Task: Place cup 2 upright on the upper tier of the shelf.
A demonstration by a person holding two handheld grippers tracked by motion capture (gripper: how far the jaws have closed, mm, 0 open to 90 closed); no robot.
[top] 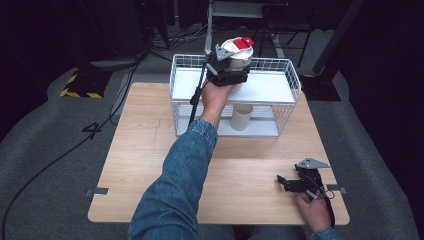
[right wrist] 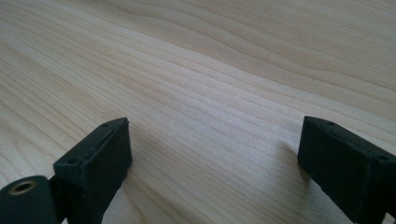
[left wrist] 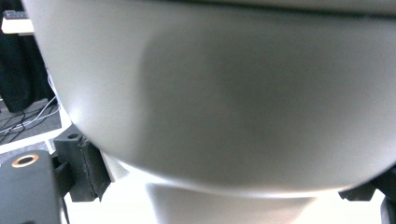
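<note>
Standing upright, its long axis vertical and its red cap [top: 244, 43] on top, the white jar [top: 240, 56] bears no writing that can be read. It is above the top shelf of the wire rack [top: 285, 102], at the table's far side. The left gripper [top: 227, 70] clamps the jar's body between its jaws. The right gripper [top: 284, 182] rests on the wooden table [top: 145, 150], jaws apart and holding nothing.
</note>
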